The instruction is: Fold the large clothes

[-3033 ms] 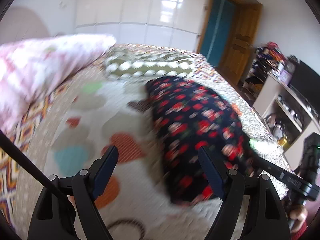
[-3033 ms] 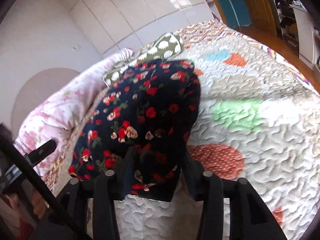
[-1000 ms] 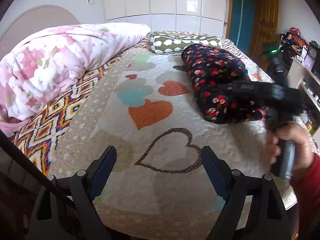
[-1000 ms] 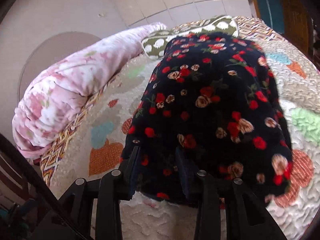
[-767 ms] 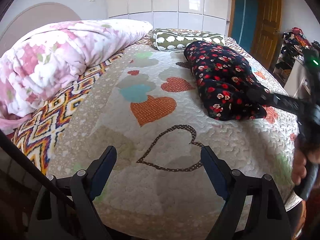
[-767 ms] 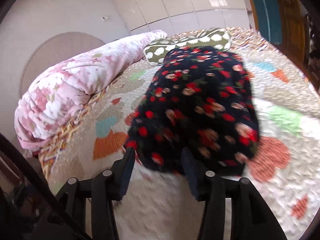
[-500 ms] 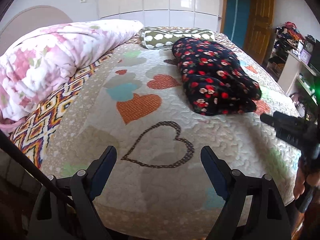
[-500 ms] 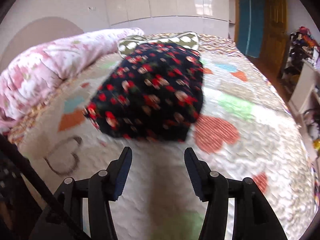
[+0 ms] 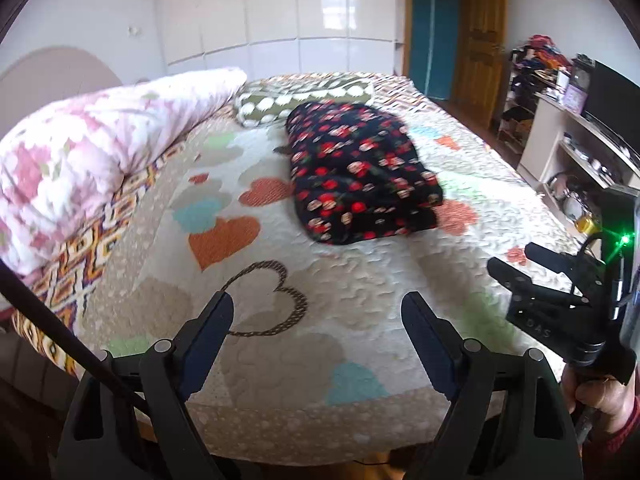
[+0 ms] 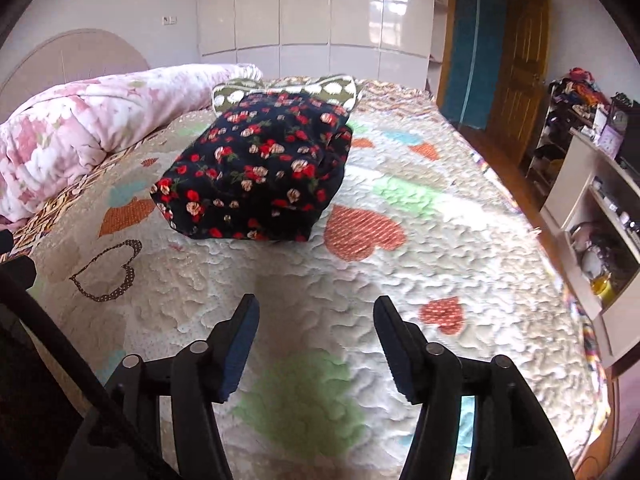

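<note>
One folded garment (image 10: 256, 168), black w/ red and cream flowers, lies as a thick rectangular bundle on the bed (image 10: 460, 264). It sits toward the head end, its far edge touching or just beside a green pillow w/ white spots (image 10: 332, 90). Folded layers show along its near edge; the top is slightly rumpled. In the left wrist view the same garment (image 9: 360, 176) reads a bit blurred.

Bed cover is a cream quilt w/ coloured hearts; an orange heart (image 10: 362, 234) lies just beside the bundle's near right corner. A pink floral duvet (image 10: 92, 124) is rolled along the bed's left edge, near the garment but apart from it.

Left gripper (image 9: 316, 320) hangs over the foot edge of the bed, jaws wide apart, nothing between them. Right gripper (image 10: 316, 316) is over the quilt short of the bundle, jaws also spread and holding nothing. From the left wrist view, the right gripper (image 9: 520, 276) appears at the bed's right edge, held by a hand (image 9: 600, 396).

Between grippers and garment is bare quilt. Right of the bed: wood floor, a shelf unit (image 10: 596, 200), a wooden door (image 10: 516, 76).
</note>
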Demonstrator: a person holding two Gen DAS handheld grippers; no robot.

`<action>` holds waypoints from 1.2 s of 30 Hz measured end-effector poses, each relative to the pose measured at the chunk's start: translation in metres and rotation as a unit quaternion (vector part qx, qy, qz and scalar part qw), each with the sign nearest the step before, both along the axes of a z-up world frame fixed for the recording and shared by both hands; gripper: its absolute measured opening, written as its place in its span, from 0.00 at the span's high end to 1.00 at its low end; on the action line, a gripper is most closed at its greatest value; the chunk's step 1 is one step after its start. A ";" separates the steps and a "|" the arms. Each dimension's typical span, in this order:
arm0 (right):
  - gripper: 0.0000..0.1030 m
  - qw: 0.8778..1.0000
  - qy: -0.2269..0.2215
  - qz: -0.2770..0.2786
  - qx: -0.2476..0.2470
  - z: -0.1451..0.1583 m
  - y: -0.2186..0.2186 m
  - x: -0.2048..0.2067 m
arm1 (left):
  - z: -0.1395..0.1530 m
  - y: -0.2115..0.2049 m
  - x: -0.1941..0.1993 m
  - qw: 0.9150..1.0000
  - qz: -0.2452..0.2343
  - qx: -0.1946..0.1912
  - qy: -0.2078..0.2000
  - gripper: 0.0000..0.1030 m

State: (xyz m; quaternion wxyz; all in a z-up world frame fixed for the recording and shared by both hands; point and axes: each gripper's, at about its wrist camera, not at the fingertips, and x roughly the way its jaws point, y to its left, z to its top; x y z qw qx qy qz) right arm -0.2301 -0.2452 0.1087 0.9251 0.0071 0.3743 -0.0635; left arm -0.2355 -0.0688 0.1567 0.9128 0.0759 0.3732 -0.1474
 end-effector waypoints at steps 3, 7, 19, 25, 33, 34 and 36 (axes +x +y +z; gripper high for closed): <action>0.34 1.000 -0.014 -0.006 -0.002 0.013 -0.003 -0.012 | 0.013 -0.007 -0.014 1.000 -0.012 0.003 -0.014 0.18; 0.31 1.000 -0.021 -0.017 0.000 0.024 -0.007 -0.023 | 0.031 -0.014 -0.032 0.999 -0.019 0.009 -0.041 0.17; 0.27 0.999 0.020 -0.036 0.015 0.005 -0.014 -0.027 | 0.014 -0.010 -0.018 1.000 -0.003 0.028 -0.014 0.16; 0.27 0.997 0.057 -0.036 0.025 -0.023 -0.010 -0.008 | -0.020 0.002 0.012 0.999 0.020 0.033 0.021 0.16; 0.27 0.999 0.031 -0.003 0.022 -0.015 0.003 0.033 | -0.054 0.024 0.049 0.997 0.046 0.025 0.062 0.16; 0.27 1.000 0.017 0.005 0.018 -0.007 0.004 0.045 | -0.057 0.026 0.052 0.997 0.048 0.021 0.065 0.16; 0.27 1.000 -0.005 0.008 0.009 0.004 0.003 0.068 | -0.061 0.031 0.061 0.996 0.053 0.012 0.072 0.16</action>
